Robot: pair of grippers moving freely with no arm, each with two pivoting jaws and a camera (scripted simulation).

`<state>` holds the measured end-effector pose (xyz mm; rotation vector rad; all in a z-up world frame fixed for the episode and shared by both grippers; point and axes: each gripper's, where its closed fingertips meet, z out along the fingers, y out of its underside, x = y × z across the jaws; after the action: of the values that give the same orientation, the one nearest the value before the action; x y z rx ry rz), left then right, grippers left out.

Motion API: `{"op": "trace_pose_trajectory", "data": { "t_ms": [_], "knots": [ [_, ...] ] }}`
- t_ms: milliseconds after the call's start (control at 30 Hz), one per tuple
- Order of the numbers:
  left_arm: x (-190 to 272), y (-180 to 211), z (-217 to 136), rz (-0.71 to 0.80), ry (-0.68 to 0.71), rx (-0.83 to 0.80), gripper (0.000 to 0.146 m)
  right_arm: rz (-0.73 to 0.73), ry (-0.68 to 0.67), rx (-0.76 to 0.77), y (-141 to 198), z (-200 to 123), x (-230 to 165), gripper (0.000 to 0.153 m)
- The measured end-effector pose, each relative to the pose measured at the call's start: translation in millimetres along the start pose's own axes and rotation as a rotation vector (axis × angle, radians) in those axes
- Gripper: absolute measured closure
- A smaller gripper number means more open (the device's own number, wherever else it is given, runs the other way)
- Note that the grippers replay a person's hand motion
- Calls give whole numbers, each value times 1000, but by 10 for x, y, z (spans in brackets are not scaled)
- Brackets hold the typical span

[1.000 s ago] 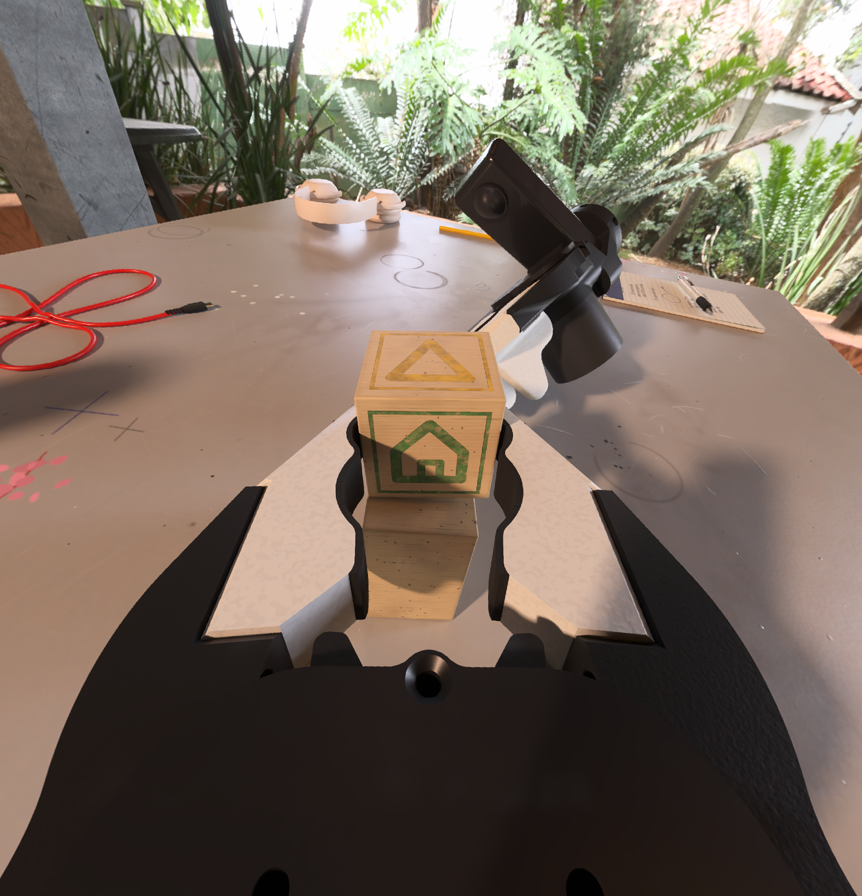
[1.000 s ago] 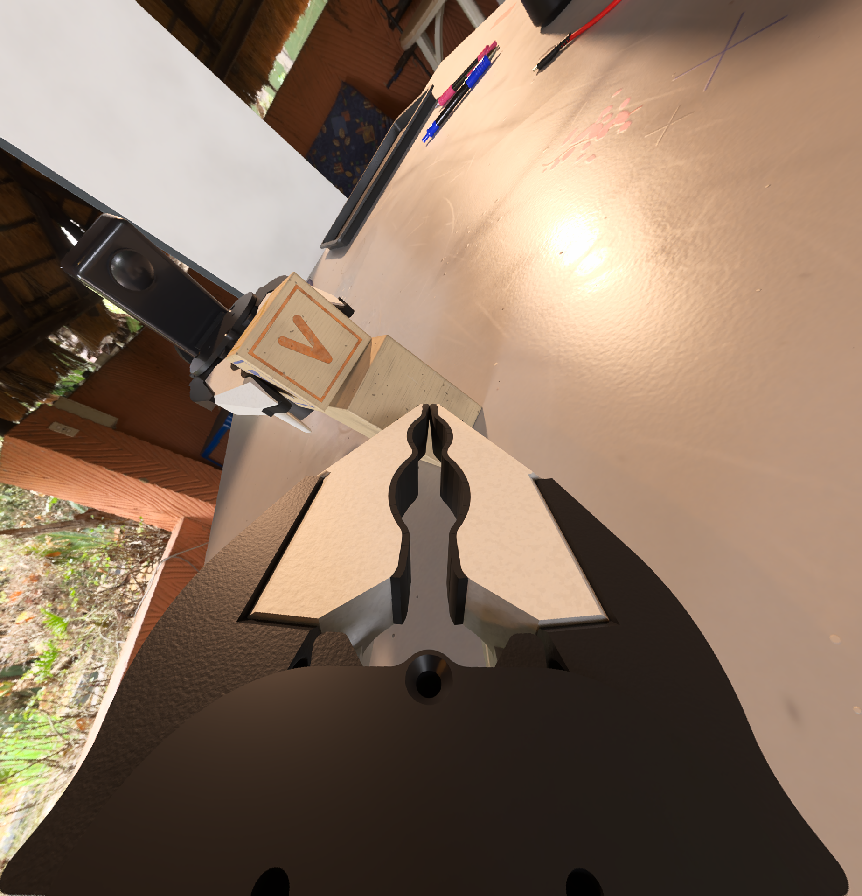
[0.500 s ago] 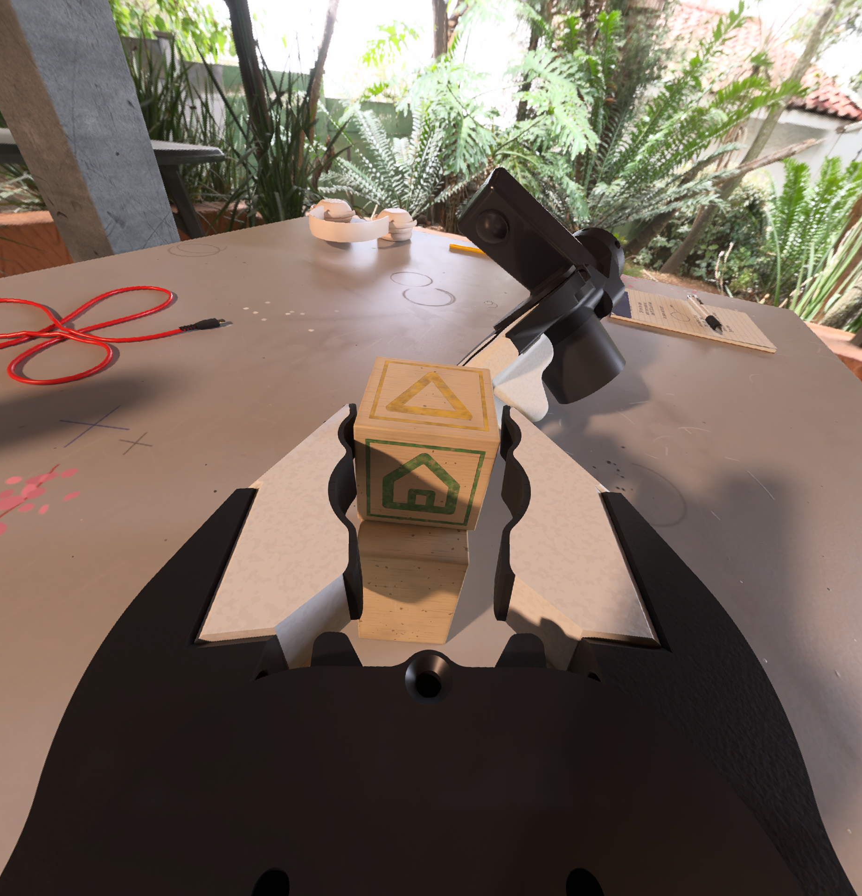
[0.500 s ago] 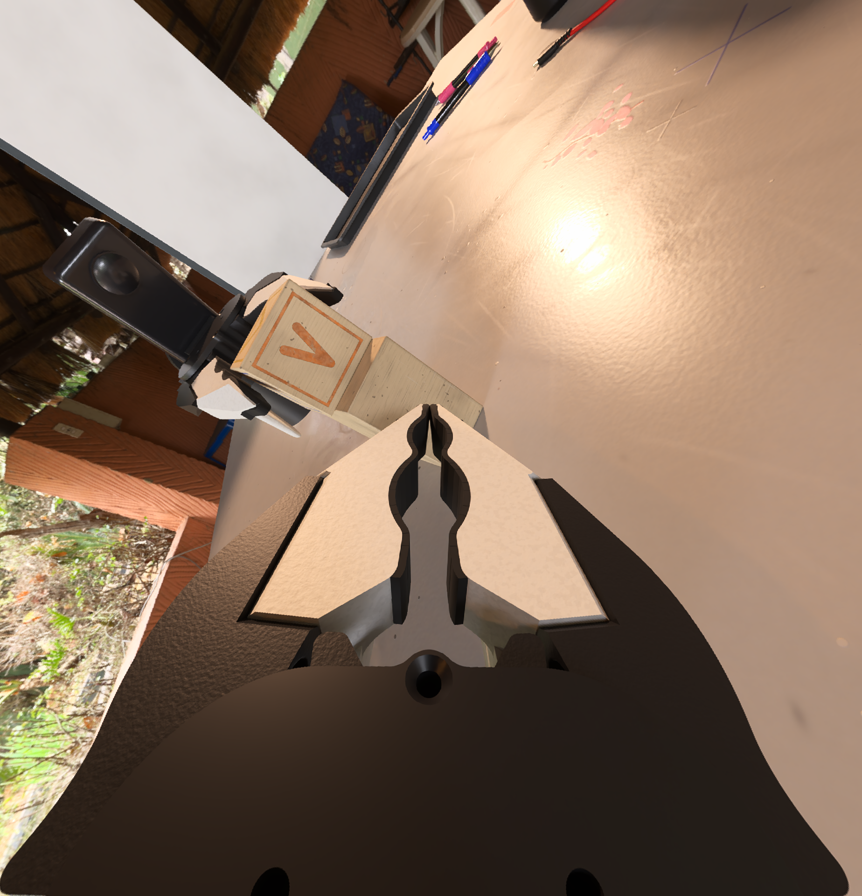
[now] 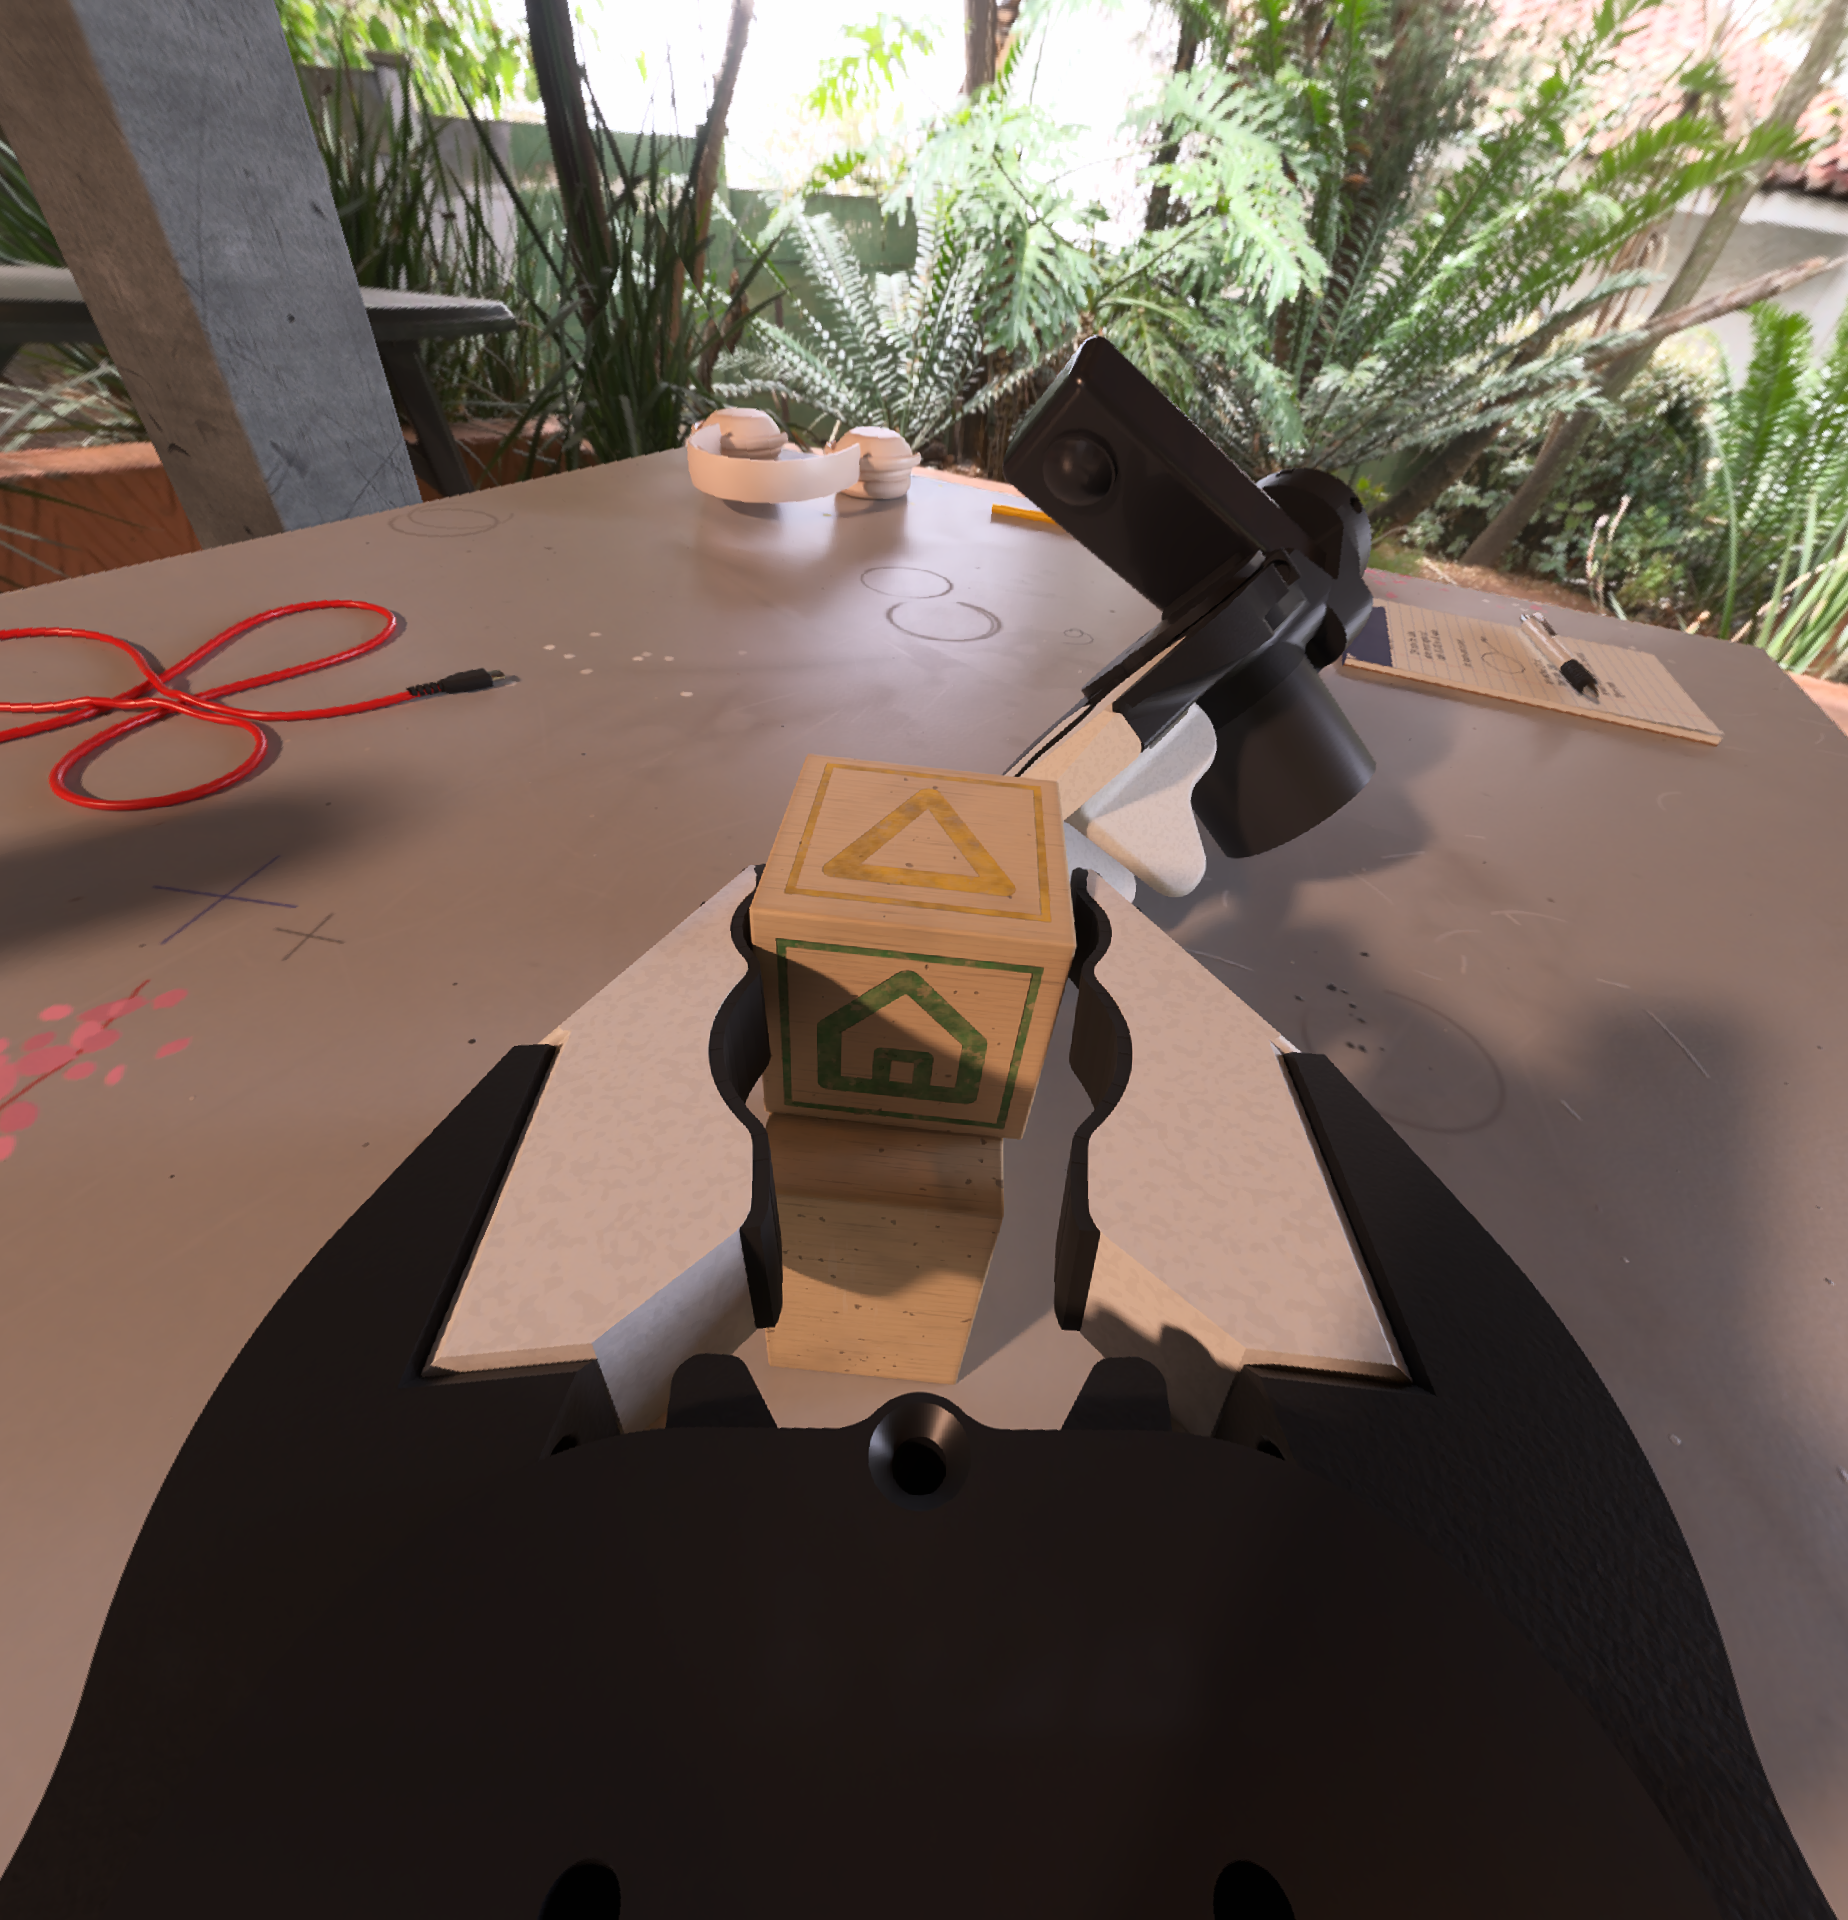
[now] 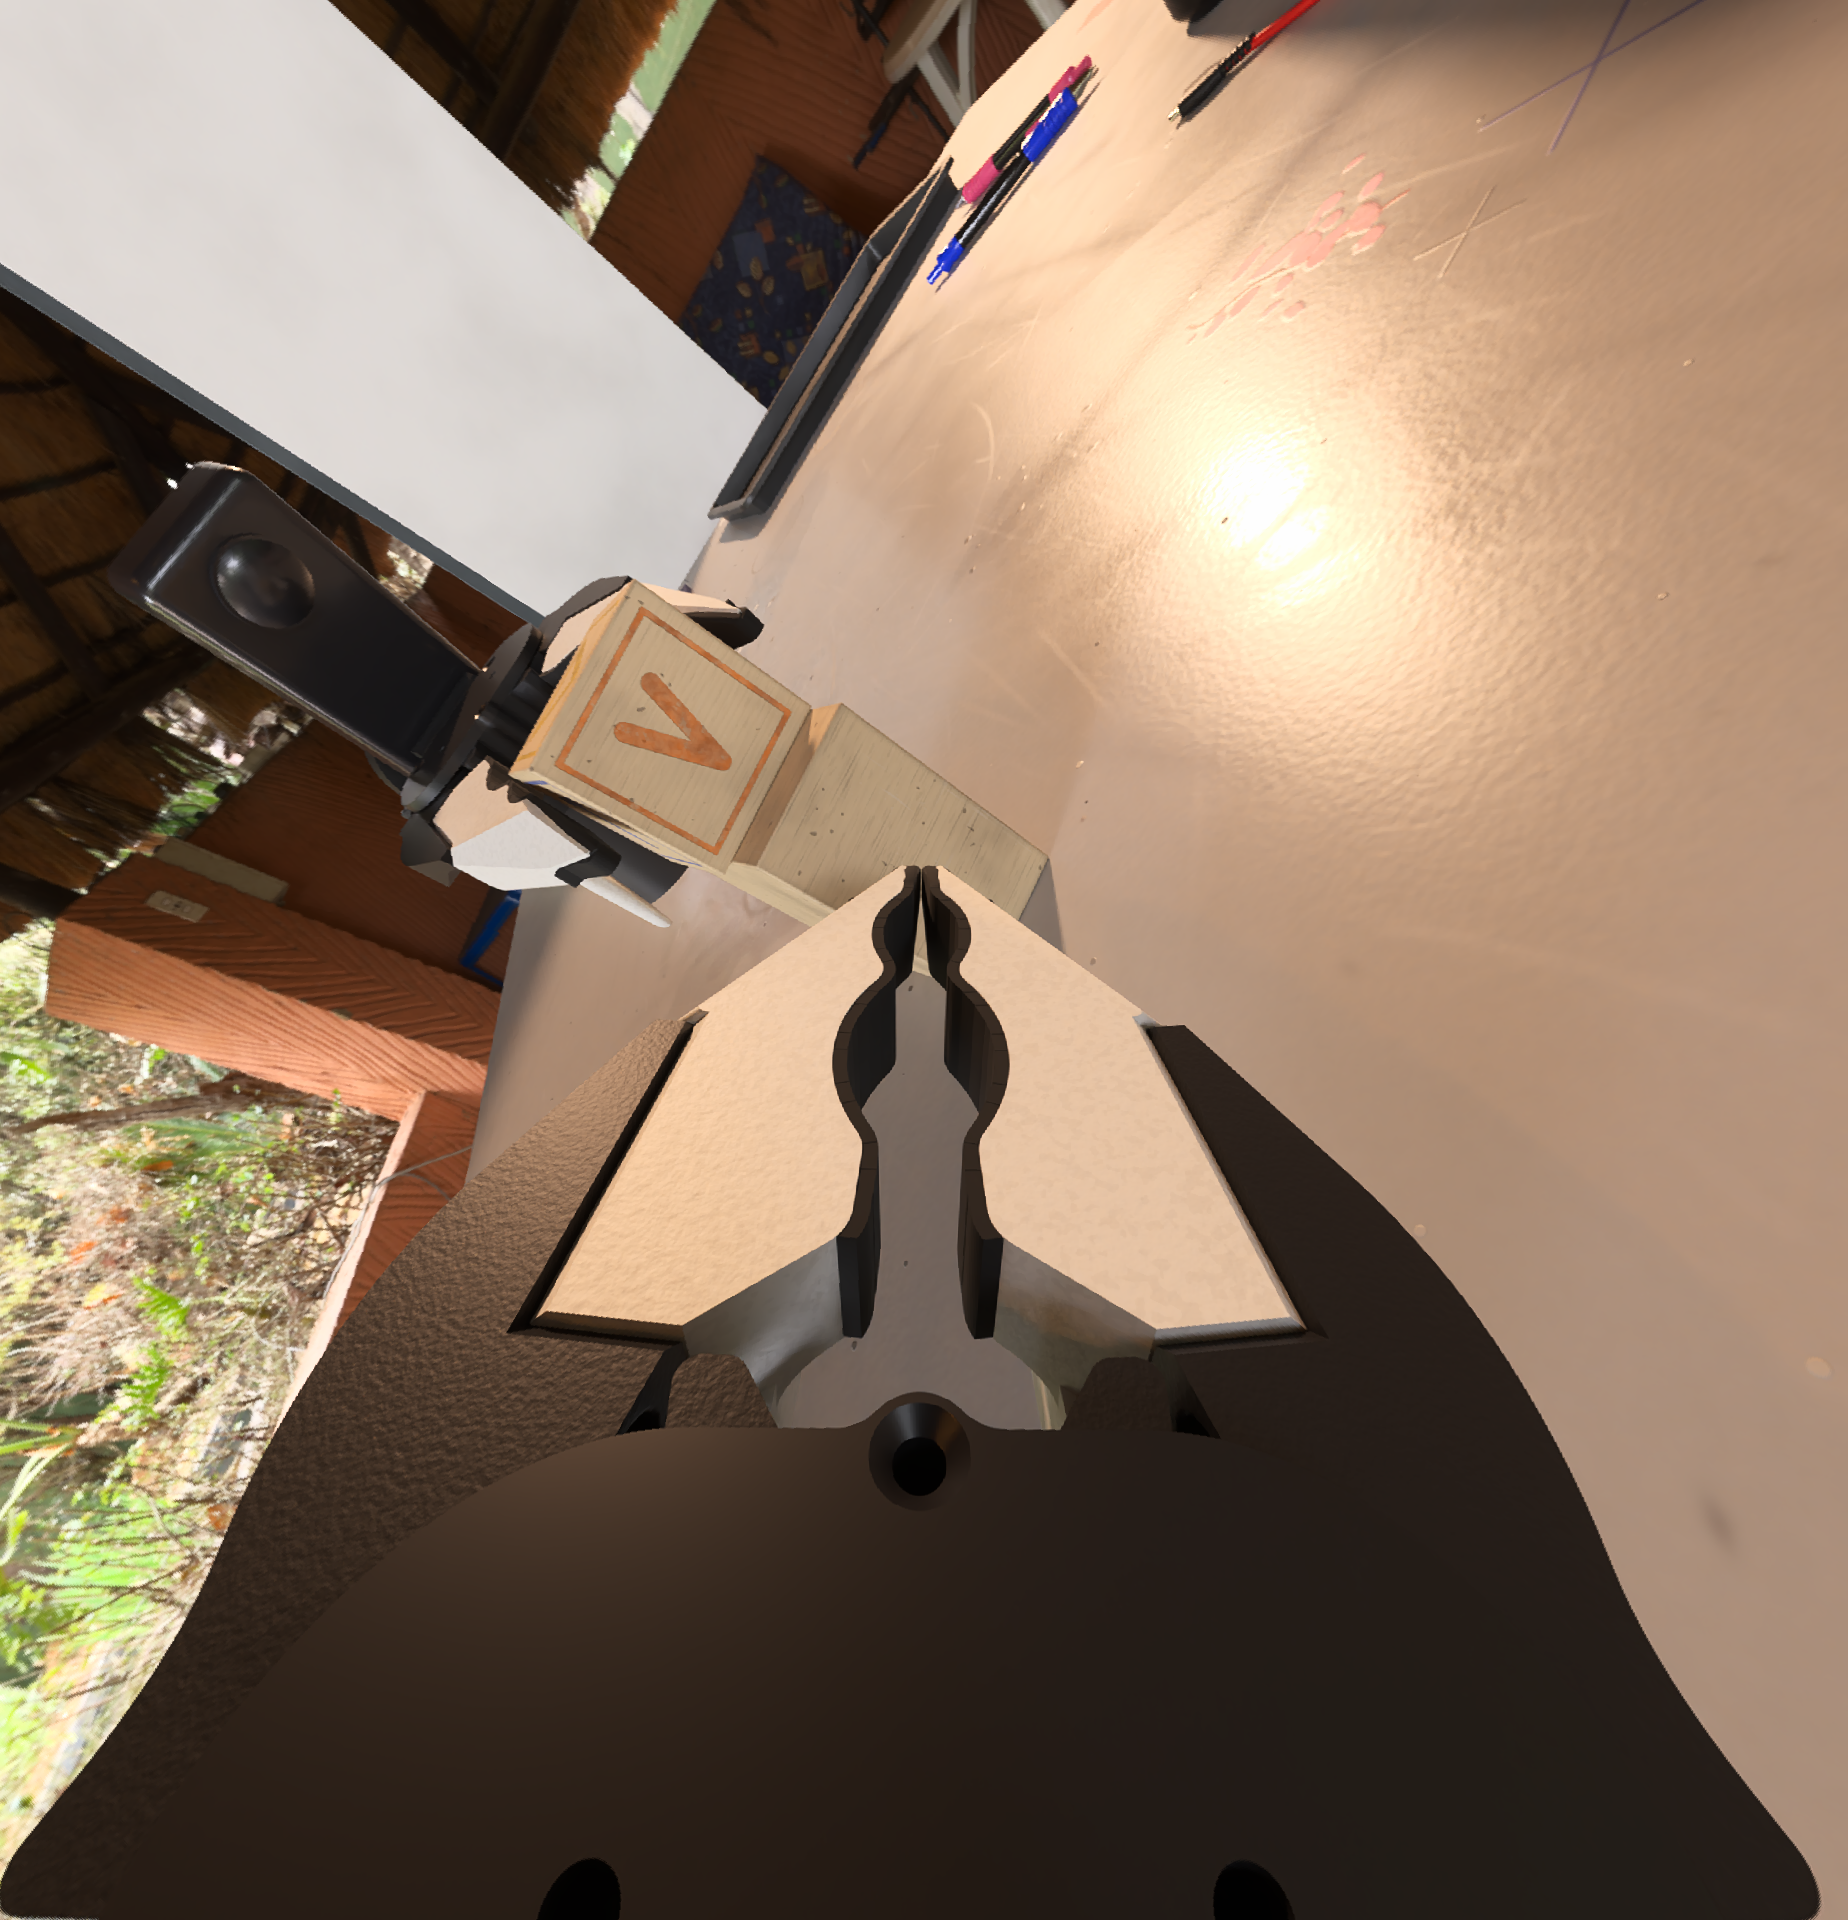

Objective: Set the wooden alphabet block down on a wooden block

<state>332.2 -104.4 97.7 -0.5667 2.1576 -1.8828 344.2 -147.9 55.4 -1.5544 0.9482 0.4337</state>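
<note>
The wooden alphabet block, with a green house and a yellow triangle on it, sits on top of a plain wooden block on the table. My left gripper straddles the alphabet block. Its jaws are slightly open, with a thin gap on the right side. In the right wrist view the alphabet block shows an orange-marked face on the plain block, with the left gripper around it. My right gripper is shut and empty, its tips low beside the plain block. It also shows in the left wrist view.
On the brown table lie a red cable at the left, white headphones at the back, and a notepad with a pen at the right. Markers and a white board are near the far edge.
My left jaws have widened a little and the alphabet block now sits lower between them, resting on the plain block. The right gripper has stayed still and shut.
</note>
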Motion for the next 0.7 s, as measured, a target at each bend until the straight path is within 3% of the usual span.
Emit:
{"op": "trace_pose_trajectory", "data": {
  "t_ms": [200,400,567,700],
  "knots": [
    [10,33,-12,-2,-6,-13,84,4,-86,14,-33,-13,-96,139],
    [15,68,-53,-5,-25,-25,78,-94,-234,60,-164,-60,-331,104],
    [9,106,-155,-19,-52,-35,75,-330,-388,13,-192,-125,-604,68],
    [25,142,-255,-34,-83,-26,75,-532,-354,73,-331,-181,-641,68]
  ]
}}
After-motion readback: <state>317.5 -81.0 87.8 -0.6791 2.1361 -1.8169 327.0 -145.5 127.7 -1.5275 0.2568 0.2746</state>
